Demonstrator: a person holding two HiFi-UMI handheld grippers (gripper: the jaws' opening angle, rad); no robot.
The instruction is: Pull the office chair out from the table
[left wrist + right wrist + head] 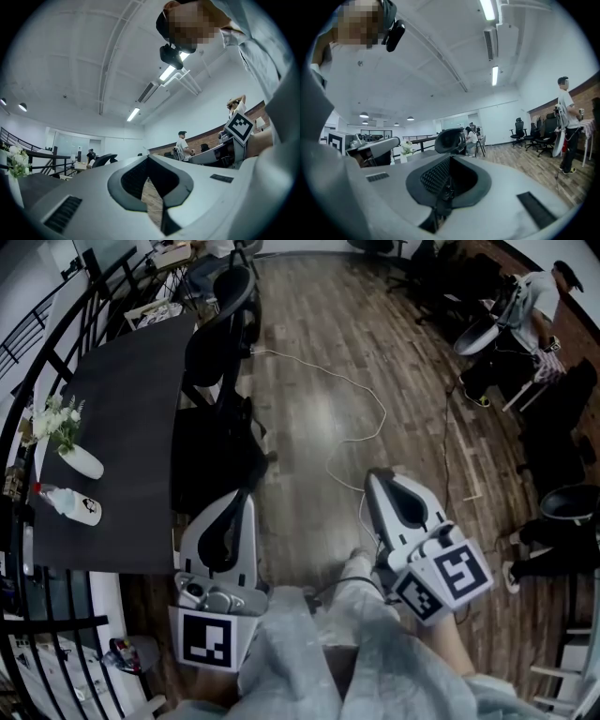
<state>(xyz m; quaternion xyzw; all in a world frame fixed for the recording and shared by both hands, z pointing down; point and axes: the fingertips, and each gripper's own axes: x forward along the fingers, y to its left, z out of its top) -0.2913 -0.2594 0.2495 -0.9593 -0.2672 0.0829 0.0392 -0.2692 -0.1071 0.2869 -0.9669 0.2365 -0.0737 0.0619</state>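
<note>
Beside the black table (pixel 122 409), an office chair (pixel 214 460) sits tucked against its edge. Near the table, the left gripper (pixel 240 501) and right gripper (pixel 377 480) are closed tight, holding nothing.

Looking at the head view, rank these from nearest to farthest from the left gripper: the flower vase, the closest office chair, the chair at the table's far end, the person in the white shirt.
1. Office chair: directly ahead of the left gripper, tucked against the table.
2. Flower vase: left, on the table.
3. Far chair: at the table's far end.
4. Person: top right, across the room.
</note>
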